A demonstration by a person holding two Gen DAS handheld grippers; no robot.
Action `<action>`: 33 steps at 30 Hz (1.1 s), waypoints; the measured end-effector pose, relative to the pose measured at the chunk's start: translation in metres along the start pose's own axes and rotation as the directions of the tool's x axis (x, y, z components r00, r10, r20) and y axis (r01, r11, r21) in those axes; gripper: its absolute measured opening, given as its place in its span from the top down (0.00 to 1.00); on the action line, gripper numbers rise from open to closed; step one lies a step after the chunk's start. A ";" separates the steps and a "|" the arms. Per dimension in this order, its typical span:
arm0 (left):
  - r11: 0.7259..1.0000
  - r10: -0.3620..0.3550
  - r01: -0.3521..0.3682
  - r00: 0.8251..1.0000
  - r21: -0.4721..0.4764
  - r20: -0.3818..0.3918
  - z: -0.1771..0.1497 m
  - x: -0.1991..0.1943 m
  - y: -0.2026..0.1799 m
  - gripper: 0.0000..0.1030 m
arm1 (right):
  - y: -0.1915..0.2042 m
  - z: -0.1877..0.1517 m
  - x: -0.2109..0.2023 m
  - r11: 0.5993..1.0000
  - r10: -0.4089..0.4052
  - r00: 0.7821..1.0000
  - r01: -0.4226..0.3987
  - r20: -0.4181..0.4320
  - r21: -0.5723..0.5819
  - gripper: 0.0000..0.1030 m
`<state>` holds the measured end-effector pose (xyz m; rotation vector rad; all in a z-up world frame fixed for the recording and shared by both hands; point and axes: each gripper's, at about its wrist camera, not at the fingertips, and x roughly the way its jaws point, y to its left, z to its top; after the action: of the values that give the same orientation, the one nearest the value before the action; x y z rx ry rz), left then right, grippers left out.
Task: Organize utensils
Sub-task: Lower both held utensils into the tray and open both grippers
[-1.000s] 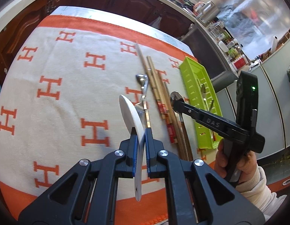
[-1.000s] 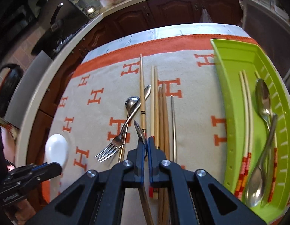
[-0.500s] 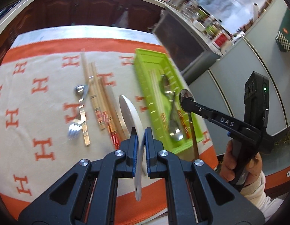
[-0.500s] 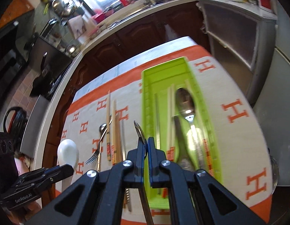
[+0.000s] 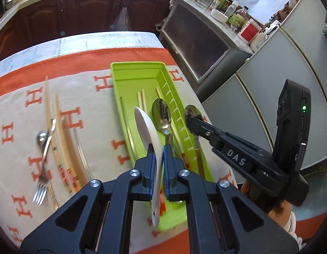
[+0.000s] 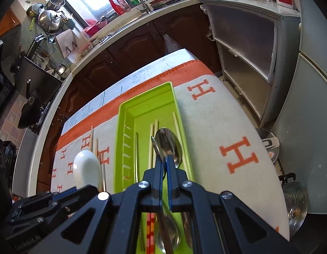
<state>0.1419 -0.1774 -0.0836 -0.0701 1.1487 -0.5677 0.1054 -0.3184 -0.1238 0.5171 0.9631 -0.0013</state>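
My left gripper (image 5: 157, 156) is shut on the handle of a white ceramic spoon (image 5: 145, 124), held above the near half of the green tray (image 5: 138, 72). My right gripper (image 6: 165, 163) is shut on a metal spoon (image 6: 154, 144) seen edge-on, over the same green tray (image 6: 146, 95). In the left wrist view that right gripper (image 5: 192, 123) hangs over the tray's right wall with the metal spoon's bowl (image 5: 192, 111) sticking out. The tray holds another metal spoon (image 5: 161, 114) and several chopsticks (image 5: 141, 99). The right wrist view shows the white spoon (image 6: 87, 168) at lower left.
A fork (image 5: 41, 182), a small spoon (image 5: 42, 137) and several chopsticks (image 5: 60, 141) lie on the H-patterned cloth (image 5: 89, 110) left of the tray. The table edge runs right of the tray, with a grey cabinet (image 6: 248, 48) and pot lids (image 6: 294, 192) on the floor beyond.
Both grippers have swung right from above the loose utensils to above the green tray, each still carrying its spoon. Both stayed shut.
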 end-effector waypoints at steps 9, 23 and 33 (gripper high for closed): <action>0.999 0.040 -0.042 0.997 -0.024 -0.068 0.011 0.067 0.011 0.95 | 0.001 0.008 0.032 0.998 -0.014 0.999 0.012 -0.041 -0.060 0.96; 0.999 0.046 -0.049 0.995 -0.023 -0.090 0.011 0.066 0.017 0.83 | 0.008 -0.004 0.023 0.996 -0.027 0.997 0.020 -0.077 -0.091 0.88; 0.990 0.143 -0.143 0.989 0.004 -0.030 -0.023 -0.003 0.019 0.58 | 0.017 -0.042 -0.011 0.996 -0.005 0.996 -0.003 -0.091 -0.090 0.86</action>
<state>0.1282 -0.1544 -0.0975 0.0222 1.1720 -0.4433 0.0699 -0.2882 -0.1279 0.4361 1.0474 0.0653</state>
